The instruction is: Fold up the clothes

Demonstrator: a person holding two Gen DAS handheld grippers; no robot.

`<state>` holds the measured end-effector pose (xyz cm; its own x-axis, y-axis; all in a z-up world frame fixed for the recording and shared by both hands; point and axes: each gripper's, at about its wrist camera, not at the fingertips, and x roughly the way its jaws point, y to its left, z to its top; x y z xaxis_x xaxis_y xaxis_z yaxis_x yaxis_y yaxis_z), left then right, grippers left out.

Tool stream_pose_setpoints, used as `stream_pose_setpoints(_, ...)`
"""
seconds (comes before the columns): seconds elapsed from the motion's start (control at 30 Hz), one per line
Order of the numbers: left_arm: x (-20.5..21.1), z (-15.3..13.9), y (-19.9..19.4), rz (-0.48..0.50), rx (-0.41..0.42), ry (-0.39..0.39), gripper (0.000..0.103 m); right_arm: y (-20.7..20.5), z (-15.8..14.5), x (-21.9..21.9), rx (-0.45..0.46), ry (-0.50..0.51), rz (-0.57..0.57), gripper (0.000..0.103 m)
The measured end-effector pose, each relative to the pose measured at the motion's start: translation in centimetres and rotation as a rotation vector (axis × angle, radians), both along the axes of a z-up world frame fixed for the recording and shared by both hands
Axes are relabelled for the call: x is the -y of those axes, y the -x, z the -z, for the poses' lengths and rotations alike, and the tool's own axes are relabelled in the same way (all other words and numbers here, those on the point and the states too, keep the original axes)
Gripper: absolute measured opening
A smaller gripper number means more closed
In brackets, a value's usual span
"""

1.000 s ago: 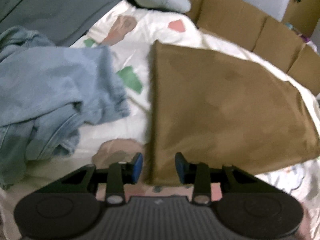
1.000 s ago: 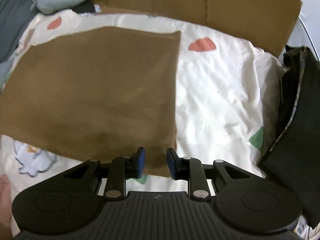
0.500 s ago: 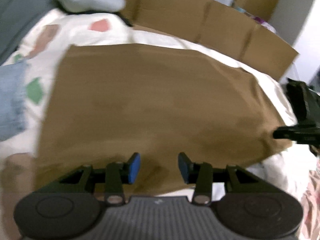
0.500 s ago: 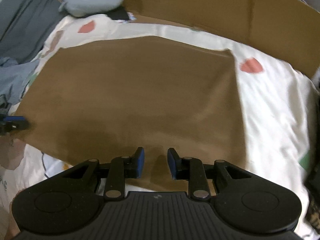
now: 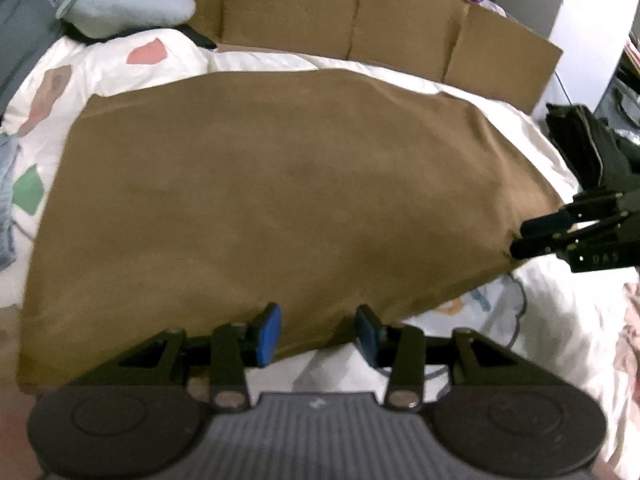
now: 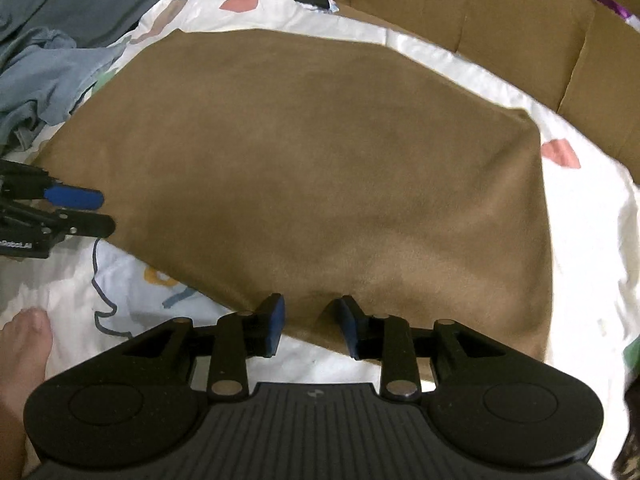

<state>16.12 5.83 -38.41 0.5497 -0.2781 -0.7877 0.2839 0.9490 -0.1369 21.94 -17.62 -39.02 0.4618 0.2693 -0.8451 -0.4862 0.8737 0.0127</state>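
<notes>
Brown cloth [image 5: 288, 200] lies spread flat on the bed's white patterned sheet [image 5: 560, 320], folded into a broad panel with straight edges. Left claw [image 5: 316, 334] stands at the cloth's near edge, its blue-padded fingers spread apart with the hem between them; nothing is pinched. Right claw [image 6: 310, 328] is likewise parted at the near edge of the cloth [image 6: 320, 180], the hem dipping slightly between its fingers, not gripped. In the left wrist view the right claw [image 5: 516, 240] shows at the cloth's right corner; in the right wrist view the left claw [image 6: 102, 212] shows at the left corner. Cardboard wall [image 5: 360, 12] runs behind the bed. Blue neck pillow [image 5: 120, 4] rests at the far left. Crumpled blue garment [image 6: 44, 76] lies beside the cloth's left side. Dark folded clothing [image 5: 588, 140] sits at the right. A bare foot [image 6: 24, 344] rests on the sheet [image 6: 120, 300]
</notes>
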Motion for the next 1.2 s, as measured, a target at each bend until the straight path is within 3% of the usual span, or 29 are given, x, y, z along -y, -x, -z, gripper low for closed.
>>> stream_pose_setpoints(0.2,-1.8,-1.0,0.0,-0.062,0.032,0.017,0.039,-1.0,-1.1,-3.1,0.022,-0.102,-0.059,0.037)
stream_pose_setpoints(0.27,-2.4,-0.8,-0.2,-0.092,0.023,0.018,0.033,-1.2,-0.8,-4.7,0.029,-0.103,-0.106,0.037)
stream_pose_setpoints(0.57,-3.6,0.5,-0.1,-0.139,-0.014,-0.010,0.032,-1.3,1.0,-8.9,0.012,-0.084,-0.190,0.036)
stream_pose_setpoints(0.83,-6.0,0.1,0.6,-0.203,-0.034,-0.052,0.028,0.0,1.6,-7.9,0.018,-0.038,-0.195,0.035)
stream_pose_setpoints(1.2,-11.6,0.0,0.5,-0.373,-0.074,-0.066,0.025,-0.1,1.3,-3.1,0.009,-0.029,-0.032,0.029)
